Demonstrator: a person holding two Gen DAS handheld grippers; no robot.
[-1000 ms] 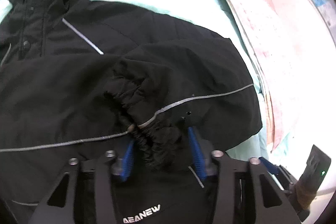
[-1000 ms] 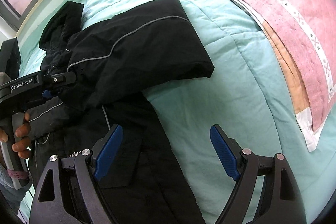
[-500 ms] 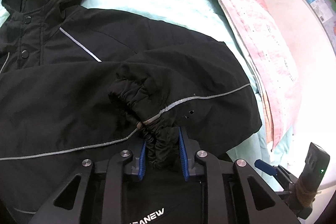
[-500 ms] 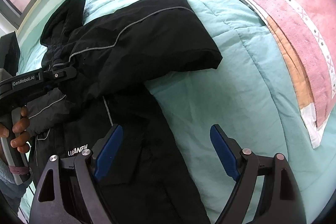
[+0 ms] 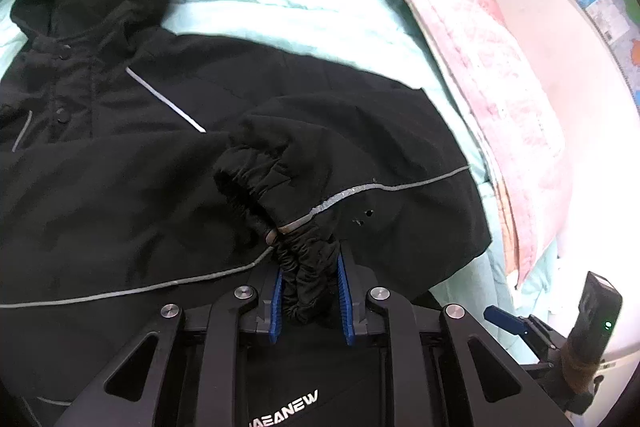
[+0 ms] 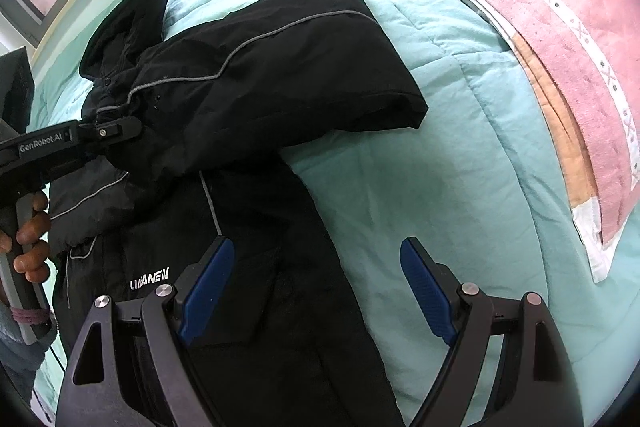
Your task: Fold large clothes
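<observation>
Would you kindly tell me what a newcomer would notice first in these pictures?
A large black jacket sprawls across the mint-green quilt, hood toward the window. The left tool is closing on its gathered elastic cuff. A pink patterned blanket lies along the quilt's right edge.

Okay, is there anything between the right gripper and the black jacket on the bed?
Nothing visible. The right gripper hangs open above the black jacket on the teal quilt, with only air between. The left gripper is closing on the sleeve cuff, off to the side.

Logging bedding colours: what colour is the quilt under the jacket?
Mint green quilt, clearest in the right wrist view.
</observation>
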